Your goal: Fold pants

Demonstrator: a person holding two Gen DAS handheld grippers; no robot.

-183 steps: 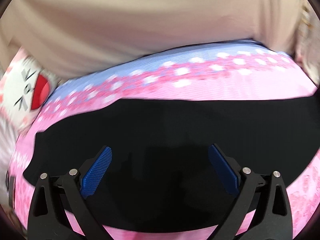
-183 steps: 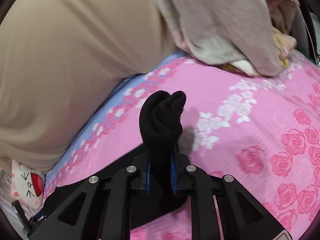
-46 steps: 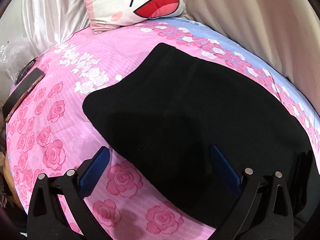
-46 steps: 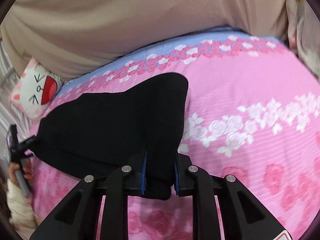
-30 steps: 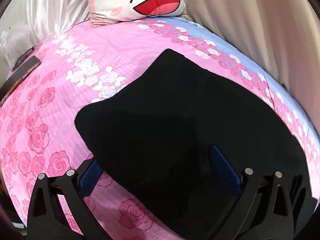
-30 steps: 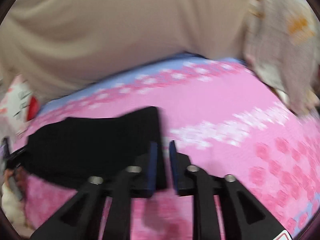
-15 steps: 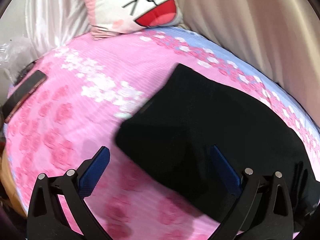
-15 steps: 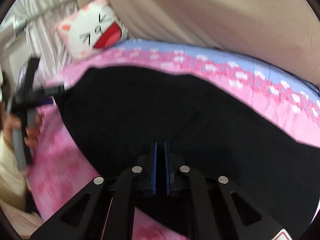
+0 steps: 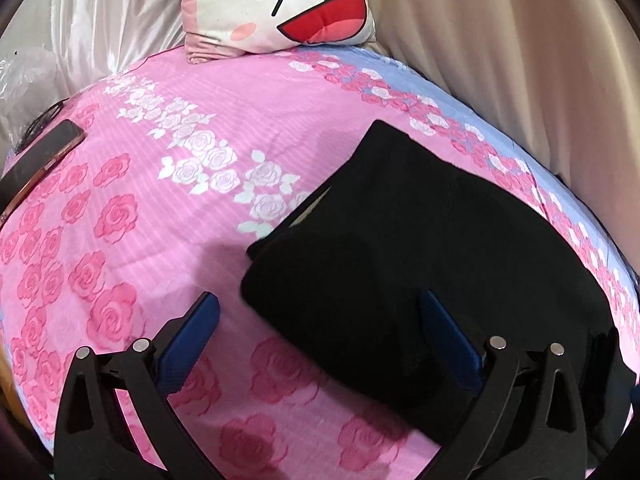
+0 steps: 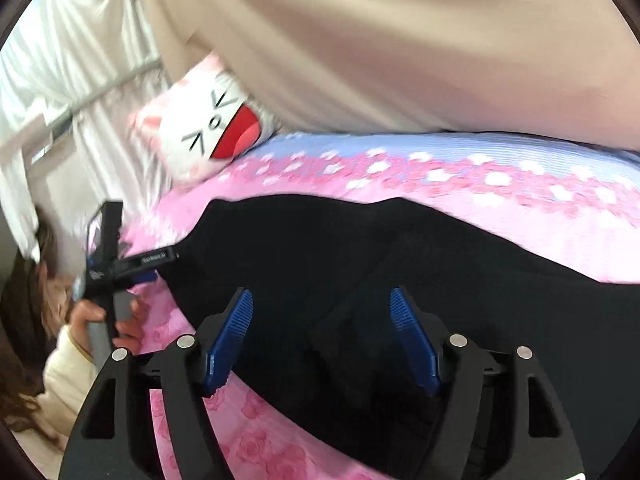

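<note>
So the black pants [image 9: 420,264] lie folded on the pink rose sheet [image 9: 160,208]; left gripper [image 9: 320,344] gapes wide, right gripper [image 10: 322,340] has just been opening, both grasping nothing.

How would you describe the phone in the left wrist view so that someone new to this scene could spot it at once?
Start from the pink rose-print bedsheet and follow it to its far left edge, well away from the black pants and the cartoon-face pillow. The phone lies flat there. It is the only thin, dark, hard-edged slab on the bed, with a reddish rim.
</note>
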